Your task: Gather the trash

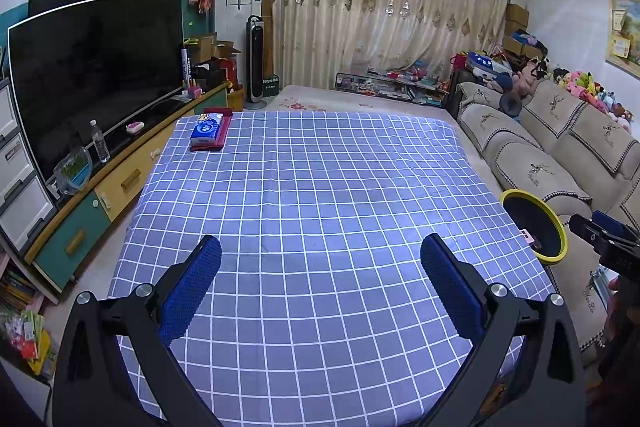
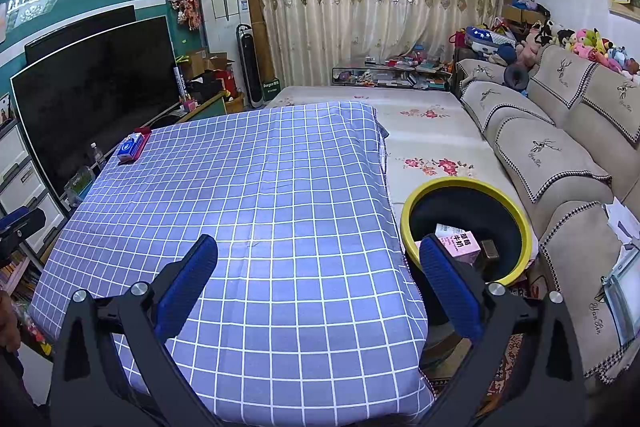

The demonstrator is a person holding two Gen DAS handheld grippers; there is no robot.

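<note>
A yellow-rimmed dark bin (image 2: pixel 466 231) stands on the floor off the table's right edge; the left wrist view shows the bin (image 1: pixel 534 227) too. Inside it lie a pink-and-white milk carton (image 2: pixel 458 243) and a small brown item (image 2: pixel 490 249). My right gripper (image 2: pixel 318 255) is open over the table's near right part, its right finger next to the bin's rim, nothing between the pads. My left gripper (image 1: pixel 320 255) is open above the near middle of the blue checked tablecloth (image 1: pixel 320 187), holding nothing. The right gripper (image 1: pixel 600 235) shows at the right edge of the left wrist view.
A blue tissue pack on a red holder (image 1: pixel 210 131) sits at the table's far left corner. A TV (image 1: pixel 96 75) on a low cabinet lines the left, with a water bottle (image 1: pixel 99 141). A beige sofa (image 2: pixel 560 163) runs along the right. A floral mat (image 2: pixel 424 147) lies beyond the table.
</note>
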